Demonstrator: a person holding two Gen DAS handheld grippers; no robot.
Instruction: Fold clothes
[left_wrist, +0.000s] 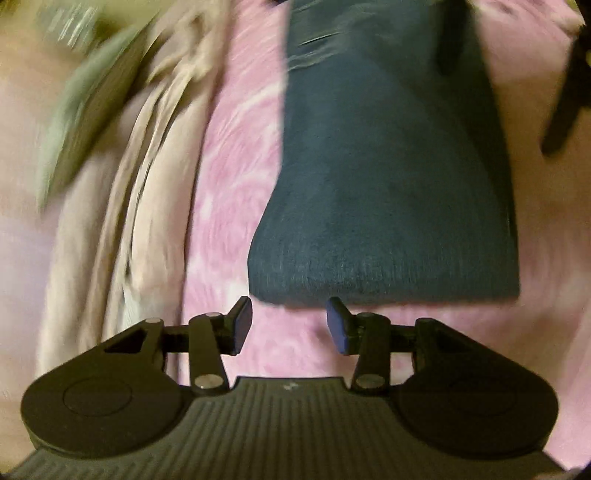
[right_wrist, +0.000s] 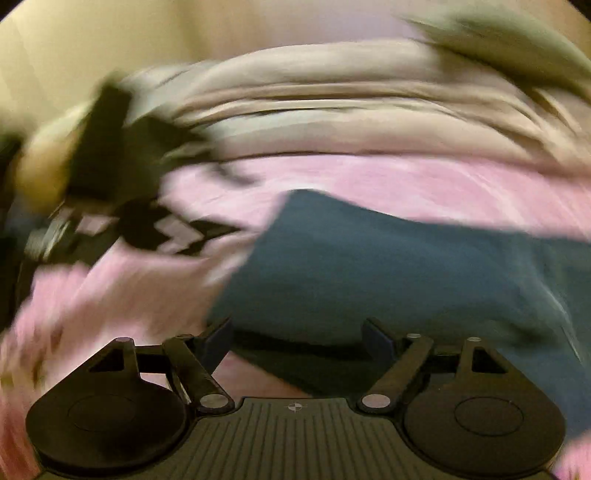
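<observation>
**Folded blue garment on the pink bed, both grippers free**

Pink patterned bedding (left_wrist: 229, 206) covers the bed under everything you see. Your dark blue folded garment (left_wrist: 388, 192) lies flat on it, its folded edge just beyond your left hand-held gripper (left_wrist: 290, 325), whose jaws stand apart with nothing between them. A heap of beige clothes (left_wrist: 140, 177) lies beside the garment, pink bedding showing between them. Your right hand-held gripper (right_wrist: 297, 345) hovers over the garment's edge, jaws spread wide, pads not pressing on the cloth. Its view is badly blurred.
</observation>
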